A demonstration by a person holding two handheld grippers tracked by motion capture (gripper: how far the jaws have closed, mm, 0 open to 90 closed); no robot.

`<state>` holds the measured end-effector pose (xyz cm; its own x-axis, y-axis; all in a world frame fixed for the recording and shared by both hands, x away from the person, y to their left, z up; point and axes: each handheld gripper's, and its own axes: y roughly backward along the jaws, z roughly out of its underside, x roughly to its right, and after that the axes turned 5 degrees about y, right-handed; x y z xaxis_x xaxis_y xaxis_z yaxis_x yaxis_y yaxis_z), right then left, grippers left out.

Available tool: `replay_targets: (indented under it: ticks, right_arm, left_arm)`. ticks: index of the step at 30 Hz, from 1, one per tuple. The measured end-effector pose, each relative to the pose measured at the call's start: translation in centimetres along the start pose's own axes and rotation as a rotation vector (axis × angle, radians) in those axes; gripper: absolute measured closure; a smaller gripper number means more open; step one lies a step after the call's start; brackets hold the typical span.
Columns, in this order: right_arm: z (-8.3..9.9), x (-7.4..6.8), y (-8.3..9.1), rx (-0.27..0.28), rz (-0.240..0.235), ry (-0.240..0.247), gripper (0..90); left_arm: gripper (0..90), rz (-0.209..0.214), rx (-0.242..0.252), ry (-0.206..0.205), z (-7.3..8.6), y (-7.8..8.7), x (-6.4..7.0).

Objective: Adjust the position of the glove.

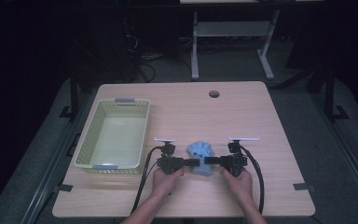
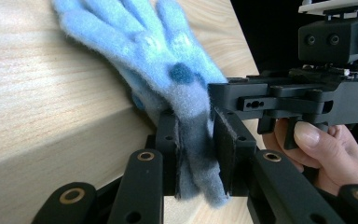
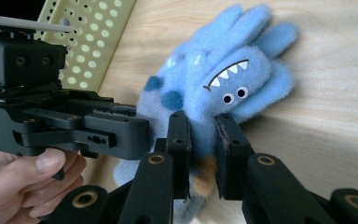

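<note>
A pale wooden tabletop [image 1: 242, 107] stands on dark grey floor [image 1: 303, 121]. At twelve o'clock, a white-legged desk [image 1: 228, 30] sits in near darkness.

The high view is dim around the edges: the room beyond the table [image 1: 223, 107] sinks into near black, while the tabletop itself is evenly lit from above. The basket [image 1: 113, 133] casts only a faint shadow. Both gripper views are brighter (and sharper close in). There the glove [image 2: 168, 70] shows crisp fuzz, a soft shadow band falls across the wood beside it, and the nearest black tool parts blur slightly at the bottom edge.
</note>
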<state>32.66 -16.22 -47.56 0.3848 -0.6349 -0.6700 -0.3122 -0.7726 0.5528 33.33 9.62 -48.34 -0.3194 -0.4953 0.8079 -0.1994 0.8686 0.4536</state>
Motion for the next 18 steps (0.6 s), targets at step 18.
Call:
replay_targets:
  ticks: [18]
  right_arm:
    - [-0.7, -1.5, 1.6, 0.060, -0.057, 0.015, 78.8]
  left_arm:
    - [74.0, 0.071, 0.013, -0.023, -0.7, 1.3, 1.2]
